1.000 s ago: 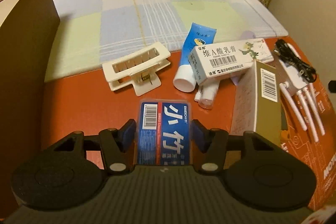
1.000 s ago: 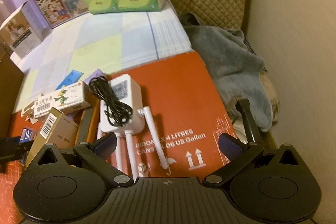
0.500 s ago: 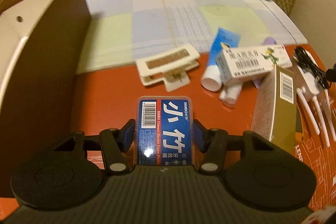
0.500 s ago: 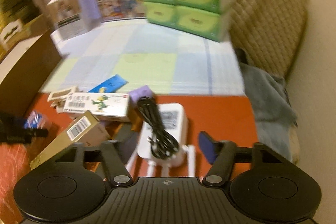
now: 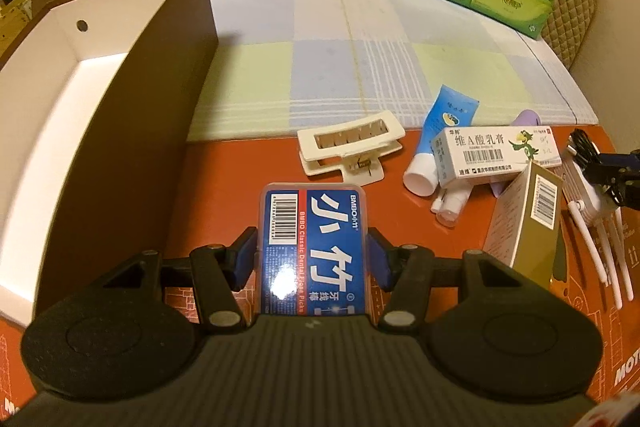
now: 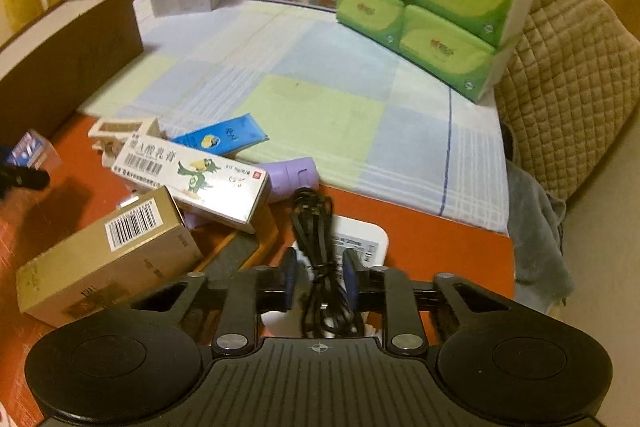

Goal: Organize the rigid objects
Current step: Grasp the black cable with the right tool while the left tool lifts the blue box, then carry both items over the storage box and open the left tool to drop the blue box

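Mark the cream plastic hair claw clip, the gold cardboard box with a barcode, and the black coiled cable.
cream plastic hair claw clip (image 5: 352, 143), left wrist view, top frame.
gold cardboard box (image 6: 104, 263), right wrist view, side face.
black coiled cable (image 6: 314, 227), right wrist view, bundle middle.

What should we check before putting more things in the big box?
1. Left hand-held gripper shut on the floss pick case: ok.
2. Brown box open at the top: ok.
3. Room in the box: ok where its white inside shows.
4. Right hand-held gripper shut on the black cable: ok.
5. Cable free of the white router: cannot tell.
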{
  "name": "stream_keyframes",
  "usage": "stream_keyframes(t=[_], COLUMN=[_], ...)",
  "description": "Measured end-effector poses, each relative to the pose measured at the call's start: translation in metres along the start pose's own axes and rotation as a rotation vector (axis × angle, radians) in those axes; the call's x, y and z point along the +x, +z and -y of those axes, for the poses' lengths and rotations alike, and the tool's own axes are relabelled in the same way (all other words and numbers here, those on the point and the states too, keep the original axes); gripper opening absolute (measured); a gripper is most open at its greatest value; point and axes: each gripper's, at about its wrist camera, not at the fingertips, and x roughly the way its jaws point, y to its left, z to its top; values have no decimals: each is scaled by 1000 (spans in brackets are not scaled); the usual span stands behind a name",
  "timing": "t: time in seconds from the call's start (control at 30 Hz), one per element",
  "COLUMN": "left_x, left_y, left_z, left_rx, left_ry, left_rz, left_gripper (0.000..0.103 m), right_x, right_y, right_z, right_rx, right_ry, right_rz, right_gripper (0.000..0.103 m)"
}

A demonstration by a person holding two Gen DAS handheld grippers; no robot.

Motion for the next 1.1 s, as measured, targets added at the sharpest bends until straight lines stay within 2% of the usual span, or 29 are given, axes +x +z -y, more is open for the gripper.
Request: stream_keyframes(t=[0.1, 0.37, 0.67, 0.77, 0.93, 1.1], left_x=[-7, -33, -64, -80, -102, -121], left_y=[0, 7, 10, 12, 16, 15], left_z=[-1, -5, -23, -38, -69, -111], left_rx=[-10, -27, -28, -26, -7, 1], left_ry=[7, 13, -30, -56, -96, -100], left_rz=[10, 63, 123, 157, 197, 236], left_gripper=[53, 53, 53, 53, 53, 53], right_x=[-2, -26, -61, -75, -100, -106], right_y=[-1, 6, 13, 15, 20, 34], right_z=[1, 8, -11, -28, -80, -144], right_rx=[-26, 28, 92, 125, 167, 212], right_ry=[-1, 18, 23, 36, 91, 200], right_rz=[12, 64, 104, 113, 150, 162], right_gripper=[12, 11, 11, 11, 11, 11])
